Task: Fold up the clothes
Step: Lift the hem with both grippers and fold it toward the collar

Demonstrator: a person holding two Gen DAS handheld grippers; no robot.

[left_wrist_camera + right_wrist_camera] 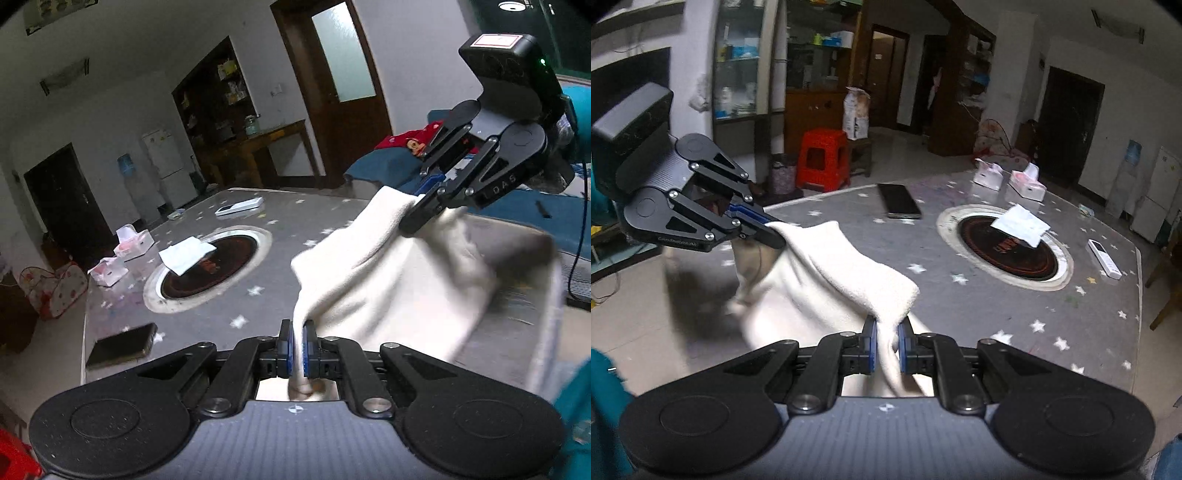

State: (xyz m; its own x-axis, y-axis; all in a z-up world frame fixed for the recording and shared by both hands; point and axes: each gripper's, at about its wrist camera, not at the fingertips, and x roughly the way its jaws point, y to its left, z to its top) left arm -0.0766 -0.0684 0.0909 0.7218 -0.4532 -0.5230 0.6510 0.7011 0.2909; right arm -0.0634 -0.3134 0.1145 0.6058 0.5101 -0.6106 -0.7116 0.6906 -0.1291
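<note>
A living room with dark wooden doors and shelves surrounds a grey star-patterned worktop (229, 295) with a round inset hob (1006, 247) at its centre. A white paper sheet (1021, 223) lies across the hob's rim, two tissue boxes (1008, 179) sit near the far edge, and a dark phone (899, 201) and a white remote (1104, 258) lie flat, well apart. A cream-white garment (388, 280) hangs above the worktop, stretched between both tools. The left gripper (297, 350) has its jaws pinched narrow on one corner of the garment; the right gripper (886, 345) has its jaws clamped on the opposite corner. The cloth's lower part is blurred.
</note>
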